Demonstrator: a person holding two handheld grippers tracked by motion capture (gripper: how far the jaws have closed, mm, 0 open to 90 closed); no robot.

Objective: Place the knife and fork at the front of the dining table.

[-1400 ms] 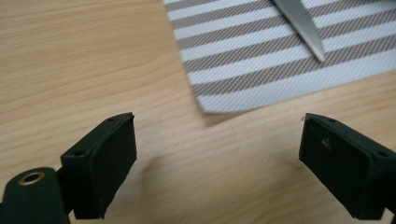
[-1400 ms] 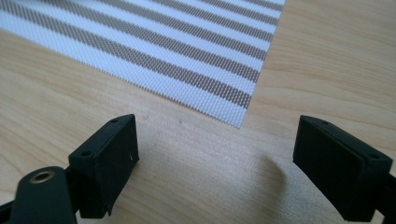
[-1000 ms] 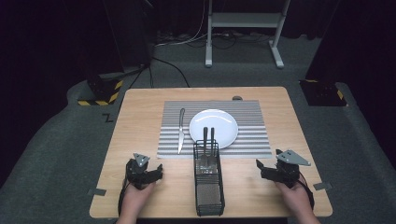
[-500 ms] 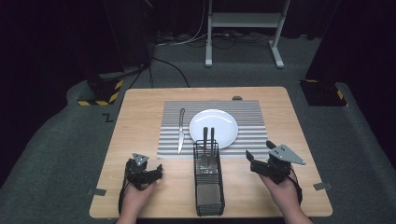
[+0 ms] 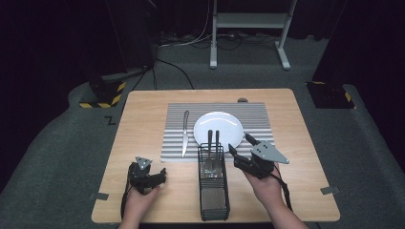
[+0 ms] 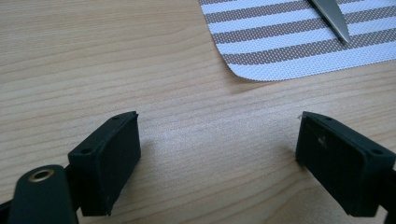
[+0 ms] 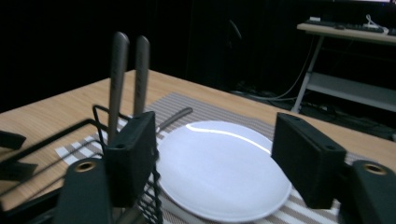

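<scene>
1. the right hand-held gripper (image 5: 241, 143) hangs just right of the black wire mesh cutlery basket (image 5: 213, 191), near its far end. its jaws have just been closing, yet a wide gap is left and nothing sits between them.
2. the two dark, slim metal utensil handles (image 5: 213, 140) stand upright in the basket's far end, close together, just in front of the round glossy white plate (image 5: 218, 126); they look like the target.
3. the left hand-held gripper (image 5: 160, 175) rests low over the pale wood-grain counter (image 5: 143, 124) with its jaws wide open and empty, well apart from the basket.
4. risk: the handles are smooth, thin and nearly touching, so the pads may pinch both at once, or one may slip and twist in the grip.
5. risk: a jaw coming in too low could catch the stiff wire rim and drag or tip the light, narrow basket, which nothing is steadying.
6. risk: a lifted utensil swinging forward could knock the hard plate, or slide it across the woven grey-and-white striped placemat (image 5: 260, 119).
7. the flat steel table knife (image 5: 185, 132) lies on the placemat left of the plate, clear of the reach.
</scene>
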